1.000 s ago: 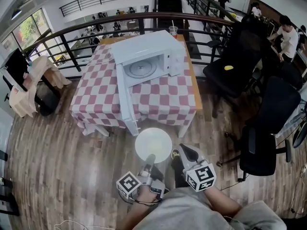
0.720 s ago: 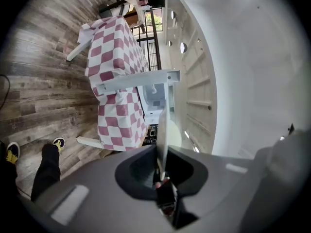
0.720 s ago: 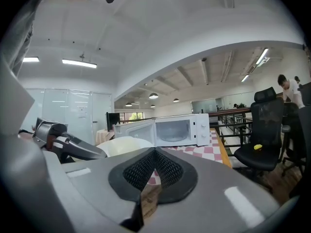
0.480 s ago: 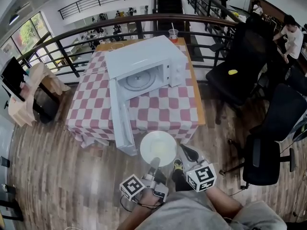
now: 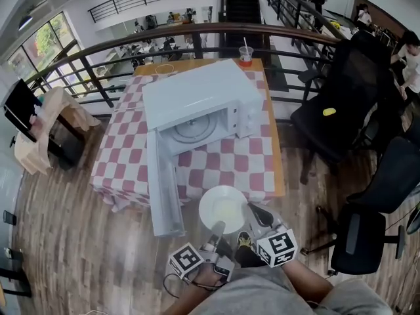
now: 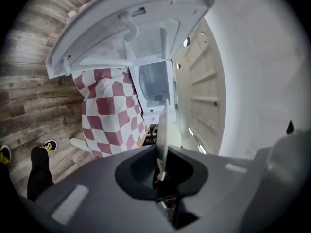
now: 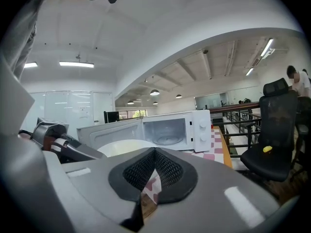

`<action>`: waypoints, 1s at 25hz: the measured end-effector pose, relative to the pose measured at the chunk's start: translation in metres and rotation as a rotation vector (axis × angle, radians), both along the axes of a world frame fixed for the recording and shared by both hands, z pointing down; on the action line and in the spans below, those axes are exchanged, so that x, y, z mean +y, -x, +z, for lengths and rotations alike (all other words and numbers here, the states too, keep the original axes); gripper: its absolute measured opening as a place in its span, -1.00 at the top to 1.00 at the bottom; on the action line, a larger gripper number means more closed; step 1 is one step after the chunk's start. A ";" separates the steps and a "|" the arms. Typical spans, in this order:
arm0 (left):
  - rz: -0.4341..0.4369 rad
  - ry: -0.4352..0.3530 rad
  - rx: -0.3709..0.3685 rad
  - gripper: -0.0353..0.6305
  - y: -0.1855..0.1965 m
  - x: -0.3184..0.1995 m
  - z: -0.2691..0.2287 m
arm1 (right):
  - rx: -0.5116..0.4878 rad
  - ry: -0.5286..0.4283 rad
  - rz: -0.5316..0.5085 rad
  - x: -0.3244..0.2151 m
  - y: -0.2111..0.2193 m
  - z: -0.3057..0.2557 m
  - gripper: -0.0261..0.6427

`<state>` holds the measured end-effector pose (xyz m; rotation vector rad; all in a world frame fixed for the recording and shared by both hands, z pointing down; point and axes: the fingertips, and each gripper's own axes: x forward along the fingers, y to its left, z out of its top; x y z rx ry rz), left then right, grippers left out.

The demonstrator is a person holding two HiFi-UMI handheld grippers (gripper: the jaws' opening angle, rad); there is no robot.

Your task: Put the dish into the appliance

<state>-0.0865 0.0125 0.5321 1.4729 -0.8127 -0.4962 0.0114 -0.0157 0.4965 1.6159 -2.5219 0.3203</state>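
Left gripper [image 5: 217, 228] clamped on dish [image 5: 225, 207] near rim; dish sits over desk [image 5: 264, 169] near edge. Microwave [image 5: 197, 100] cavity straight ahead, door [image 5: 164, 189] open left. Right gripper [image 5: 257, 214] closed, empty, beside rim.

This is an open-plan office on an upper level. Black swivel chairs [image 5: 354, 77] stand by a curved railing [image 5: 197, 27], strip ceiling lights [image 7: 77, 63] run overhead, the floor [image 5: 65, 241] is wood-plank, and a checked-cloth bench [image 5: 223, 159] carries a microwave [image 5: 197, 100].

The table [image 5: 277, 156], draped in a red-and-white checked cloth [image 5: 223, 166], bears an open white microwave [image 5: 197, 94] and 1 cup [image 5: 245, 53].
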 end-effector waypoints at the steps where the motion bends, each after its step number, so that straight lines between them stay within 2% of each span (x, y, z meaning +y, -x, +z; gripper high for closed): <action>1: -0.005 0.001 -0.009 0.79 -0.002 -0.009 0.001 | -0.002 0.004 -0.005 -0.009 -0.003 0.000 0.93; 11: -0.064 0.024 -0.019 0.79 -0.028 -0.067 0.002 | -0.020 0.017 -0.054 -0.068 -0.030 0.001 0.93; 25: -0.152 0.005 -0.019 0.79 -0.042 -0.123 0.000 | -0.035 0.004 -0.128 -0.119 -0.045 0.002 0.93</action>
